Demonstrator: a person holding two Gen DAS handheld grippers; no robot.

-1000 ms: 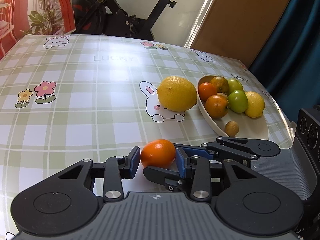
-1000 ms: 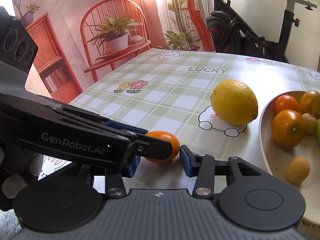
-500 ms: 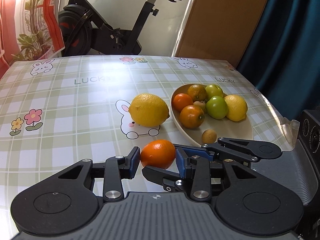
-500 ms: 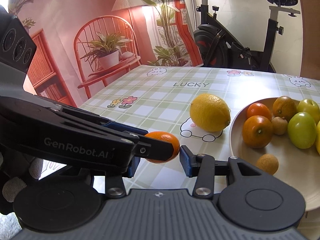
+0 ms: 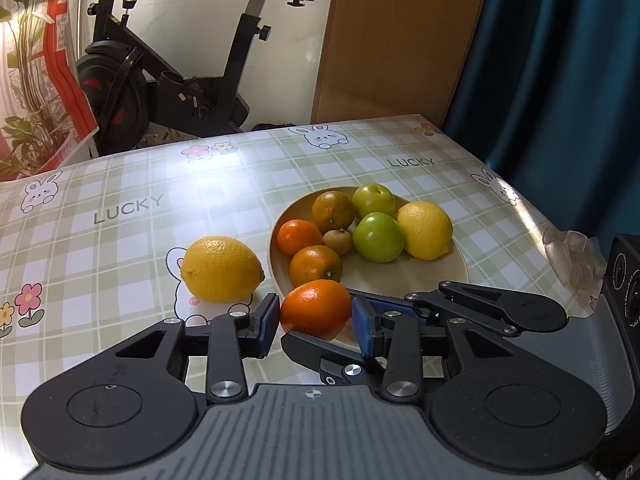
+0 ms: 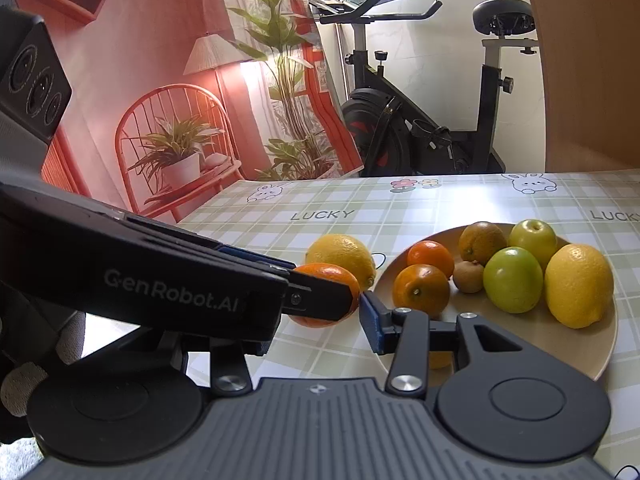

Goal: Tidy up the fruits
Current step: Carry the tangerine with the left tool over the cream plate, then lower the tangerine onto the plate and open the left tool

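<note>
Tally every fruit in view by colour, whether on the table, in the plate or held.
Orange fruits: 4
Yellow lemons: 2
Green fruits: 2
Small brown fruits: 2
Total: 10

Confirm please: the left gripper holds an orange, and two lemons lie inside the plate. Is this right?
Not quite. Only one lemon lies inside the plate; the other lemon lies on the tablecloth beside it, as the left wrist view shows. The left gripper does hold an orange.

"LUCKY" on the tablecloth (image 5: 128,208); "GenRobot.AI" on the left tongs (image 6: 172,290).
</note>
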